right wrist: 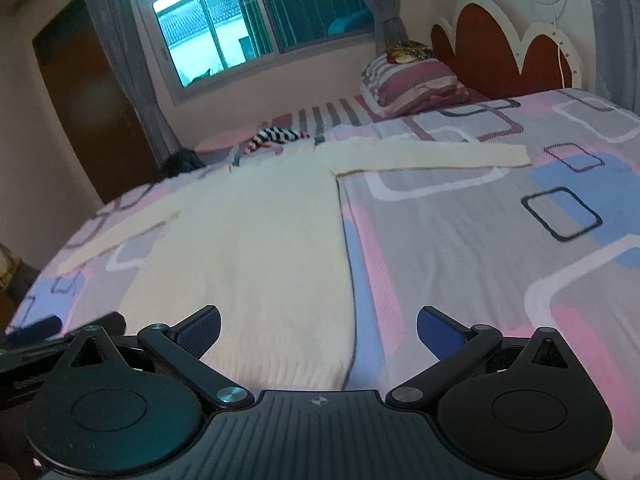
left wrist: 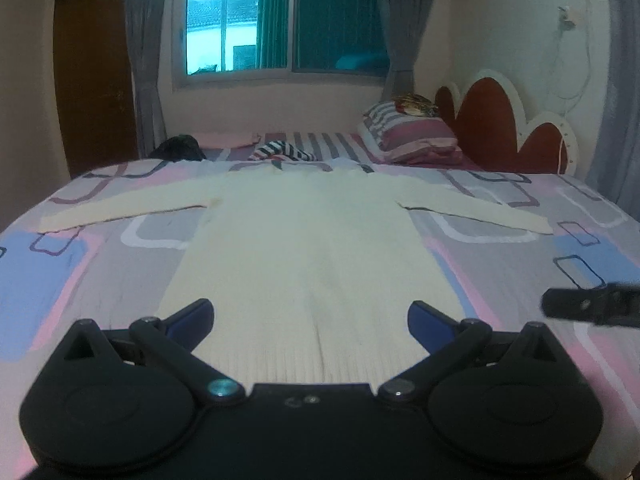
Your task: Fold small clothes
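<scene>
While the cream sweater (left wrist: 304, 248) lies flat on the patterned bedspread (left wrist: 100, 264), sleeves spread to both sides, the left gripper (left wrist: 310, 320) hovers over its hem, jaws apart, gripping nothing. Right gripper (right wrist: 318, 330) hovers over the hem's right corner, jaws likewise apart. Striped garment (left wrist: 286, 151) lies beyond the sweater's collar.

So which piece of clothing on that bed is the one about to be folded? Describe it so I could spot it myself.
Start at the big bed with the pink, grey and blue patterned sheet. Spread flat across its middle lies a cream knitted sweater, both long sleeves stretched straight out to the sides. The striped garment behind it is crumpled and black-and-white; the sweater is plain, pale and laid out flat.
</scene>
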`<state>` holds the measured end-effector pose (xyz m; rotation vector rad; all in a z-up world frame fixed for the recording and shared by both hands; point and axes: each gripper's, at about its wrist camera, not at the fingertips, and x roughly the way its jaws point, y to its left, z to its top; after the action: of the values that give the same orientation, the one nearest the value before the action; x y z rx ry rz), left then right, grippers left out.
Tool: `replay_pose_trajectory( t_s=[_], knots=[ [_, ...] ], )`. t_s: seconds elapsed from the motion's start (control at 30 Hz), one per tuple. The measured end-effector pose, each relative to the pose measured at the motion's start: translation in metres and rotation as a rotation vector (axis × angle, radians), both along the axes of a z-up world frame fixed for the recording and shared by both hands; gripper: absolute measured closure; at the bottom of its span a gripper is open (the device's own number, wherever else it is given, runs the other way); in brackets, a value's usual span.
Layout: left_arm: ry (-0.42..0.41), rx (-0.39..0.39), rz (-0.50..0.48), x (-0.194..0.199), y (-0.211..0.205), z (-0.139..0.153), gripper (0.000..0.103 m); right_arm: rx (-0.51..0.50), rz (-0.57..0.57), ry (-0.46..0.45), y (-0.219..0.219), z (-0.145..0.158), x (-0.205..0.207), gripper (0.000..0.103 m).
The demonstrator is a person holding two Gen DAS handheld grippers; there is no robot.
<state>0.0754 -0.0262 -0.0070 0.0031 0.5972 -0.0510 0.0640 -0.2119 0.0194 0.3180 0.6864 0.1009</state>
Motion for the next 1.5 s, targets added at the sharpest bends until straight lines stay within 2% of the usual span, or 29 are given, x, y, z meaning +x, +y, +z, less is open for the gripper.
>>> replay_pose_trajectory(
  t_s=[0.1, 0.2, 0.27, 0.47, 0.63, 0.77, 0.9, 1.2, 1.23, 1.27, 1.4, 1.47, 1.5],
  knots=[
    [-0.015, -0.026, -0.001, 0.013, 0.004, 0.003, 0.0, 0.017, -0.018, -0.021, -0.01, 0.003, 0.012, 0.0],
    [-0.068, 0.017, 0.022, 0.023, 0.004, 0.011, 0.0, 0.034, -0.036, -0.026, -0.022, 0.004, 0.029, 0.0],
    [-0.075, 0.01, 0.039, 0.035, 0.007, 0.014, 0.0, 0.03, -0.046, -0.027, -0.027, 0.003, 0.04, 0.0],
    [-0.08, -0.013, 0.149, 0.082, 0.031, 0.015, 0.001, 0.034, -0.07, -0.022, -0.047, -0.002, 0.085, 0.0],
    [-0.074, 0.037, 0.145, 0.126, 0.035, 0.016, 0.0, 0.037, -0.103, -0.106, -0.07, 0.01, 0.13, 0.0],
    [-0.049, 0.033, 0.151, 0.164, 0.035, 0.006, 0.0, 0.017, -0.157, -0.156, -0.09, 0.011, 0.17, 0.0],
    [-0.043, 0.042, 0.154, 0.191, 0.033, -0.005, 0.0, 0.001, -0.237, -0.159, -0.118, -0.005, 0.204, 0.0],
    [0.024, 0.091, 0.157, 0.236, 0.024, -0.041, 0.0, -0.024, -0.367, -0.139, -0.172, -0.037, 0.24, 0.001],
    [0.028, 0.096, 0.155, 0.239, 0.023, -0.045, 0.0, -0.027, -0.38, -0.136, -0.178, -0.04, 0.243, 0.005],
    [0.03, 0.1, 0.156, 0.24, 0.022, -0.048, 0.0, -0.025, -0.388, -0.133, -0.184, -0.044, 0.245, 0.018],
    [0.044, 0.111, 0.154, 0.244, 0.021, -0.058, 0.0, -0.03, -0.461, -0.101, -0.202, -0.067, 0.252, 0.021],
    [0.043, 0.128, 0.15, 0.245, 0.022, -0.062, 0.0, -0.015, -0.479, -0.109, -0.212, -0.077, 0.253, 0.034],
    [0.044, 0.129, 0.149, 0.247, 0.024, -0.064, 0.0, -0.007, -0.484, -0.109, -0.218, -0.083, 0.255, 0.048]
  ],
)
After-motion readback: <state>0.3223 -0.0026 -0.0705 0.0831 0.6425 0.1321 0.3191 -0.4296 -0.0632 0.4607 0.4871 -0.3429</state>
